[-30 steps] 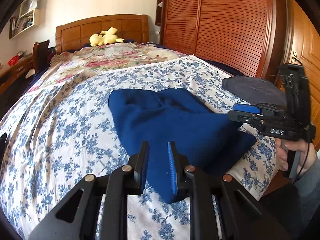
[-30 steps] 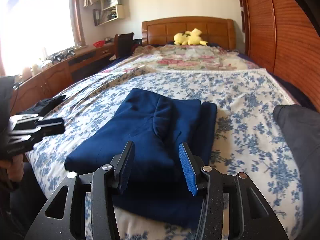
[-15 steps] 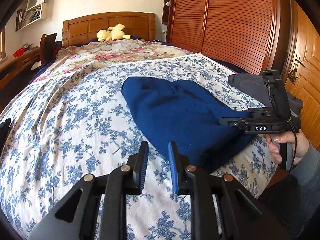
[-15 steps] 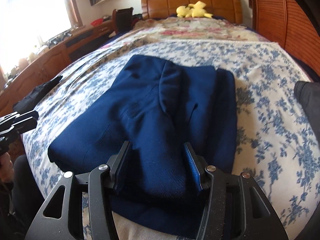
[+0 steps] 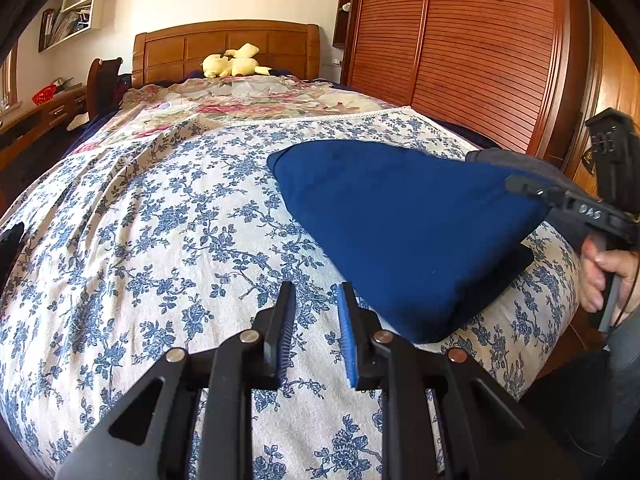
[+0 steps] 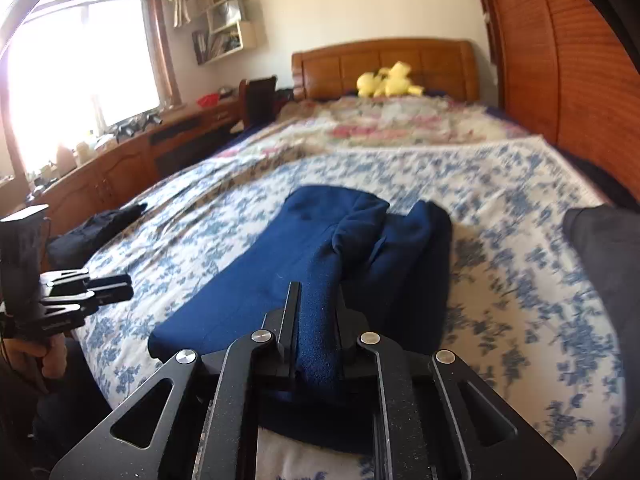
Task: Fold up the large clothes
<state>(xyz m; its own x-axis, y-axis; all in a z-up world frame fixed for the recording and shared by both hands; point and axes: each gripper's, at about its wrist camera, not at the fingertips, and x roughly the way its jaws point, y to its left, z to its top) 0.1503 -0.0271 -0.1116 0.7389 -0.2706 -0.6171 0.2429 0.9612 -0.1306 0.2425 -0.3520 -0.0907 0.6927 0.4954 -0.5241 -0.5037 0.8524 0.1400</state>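
1. The right gripper (image 6: 316, 320) has just been closing, and its jaws are now clenched on a raised ridge of the blue garment (image 6: 280, 276) at the garment's near edge; the cloth fills the gap between the pads

2. The garment lies partly folded on the floral bedspread (image 5: 168, 216), stretching away ahead of the right gripper, with its near corner lifted off the bed where the jaws pinch it

3. The left gripper (image 5: 316, 332) hovers over bare bedspread with nothing between its jaws, which stand a narrow gap apart; the garment's near corner lies just to its right

4. To fold well, the person would likely carry the pinched edge forward over the garment's far part, keeping the lift low so the layers beneath do not drag

5. The left gripper could take the near corner beside it so both ends travel together

6. A one-sided pull risks a skewed fold
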